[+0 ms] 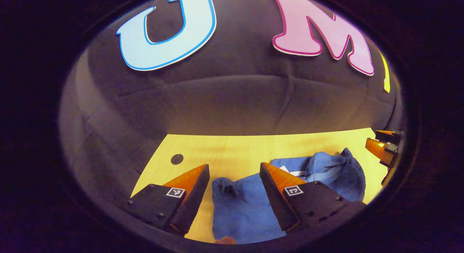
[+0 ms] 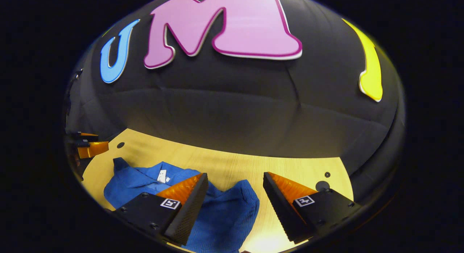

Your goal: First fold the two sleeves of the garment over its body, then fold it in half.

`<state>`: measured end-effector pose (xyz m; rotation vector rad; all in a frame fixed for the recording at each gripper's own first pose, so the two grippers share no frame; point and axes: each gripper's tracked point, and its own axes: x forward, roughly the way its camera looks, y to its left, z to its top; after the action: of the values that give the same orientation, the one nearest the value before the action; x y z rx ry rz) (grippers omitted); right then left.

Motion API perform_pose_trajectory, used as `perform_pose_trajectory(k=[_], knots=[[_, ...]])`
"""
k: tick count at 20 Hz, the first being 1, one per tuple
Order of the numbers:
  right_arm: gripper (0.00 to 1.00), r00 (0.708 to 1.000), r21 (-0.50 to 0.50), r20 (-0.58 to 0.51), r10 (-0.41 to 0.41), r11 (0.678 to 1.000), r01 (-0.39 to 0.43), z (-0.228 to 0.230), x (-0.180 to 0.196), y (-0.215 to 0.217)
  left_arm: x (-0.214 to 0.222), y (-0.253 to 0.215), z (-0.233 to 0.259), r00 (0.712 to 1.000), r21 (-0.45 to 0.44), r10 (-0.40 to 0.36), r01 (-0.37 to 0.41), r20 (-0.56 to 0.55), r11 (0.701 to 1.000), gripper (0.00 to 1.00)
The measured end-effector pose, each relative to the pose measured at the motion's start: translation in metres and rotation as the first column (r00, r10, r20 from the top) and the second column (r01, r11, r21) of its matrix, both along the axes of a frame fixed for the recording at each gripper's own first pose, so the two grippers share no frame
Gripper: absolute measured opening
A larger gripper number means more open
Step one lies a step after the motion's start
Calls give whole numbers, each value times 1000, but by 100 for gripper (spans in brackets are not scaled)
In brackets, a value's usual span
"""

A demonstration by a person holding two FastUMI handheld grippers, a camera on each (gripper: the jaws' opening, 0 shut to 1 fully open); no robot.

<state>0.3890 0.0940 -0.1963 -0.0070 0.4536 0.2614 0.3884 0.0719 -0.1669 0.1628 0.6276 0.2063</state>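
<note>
Garment point(image 1: 246, 206) lying rumpled on the tabletop point(image 1: 232, 151), booth wall behind. Left hand-held gripper point(image 1: 235, 173) above one end, right hand-held gripper point(image 2: 235, 182) above the other, jaws apart.

No wording can be read. The white tag point(image 2: 162, 176) inside the blue garment's point(image 2: 221, 213) collar is too small and blurred to make out.
</note>
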Motion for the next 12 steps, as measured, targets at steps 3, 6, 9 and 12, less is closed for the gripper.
perform_pose_trajectory(k=[3,6,9,12], knots=[[98,998,-28,62,26,999,-25,38,-27,5,-20,-20,30,997,1,-34,34,72,999,82],[99,987,-48,153,43,998,-36,89,-61,8,-48,-36,60,985,18,-82,80,149,997,82],[97,975,-36,219,29,999,-22,137,-108,11,-88,-50,92,968,33,-120,116,219,993,81],[96,965,2,260,25,1000,-26,180,-167,21,-141,-59,119,951,26,-139,138,277,990,81]])
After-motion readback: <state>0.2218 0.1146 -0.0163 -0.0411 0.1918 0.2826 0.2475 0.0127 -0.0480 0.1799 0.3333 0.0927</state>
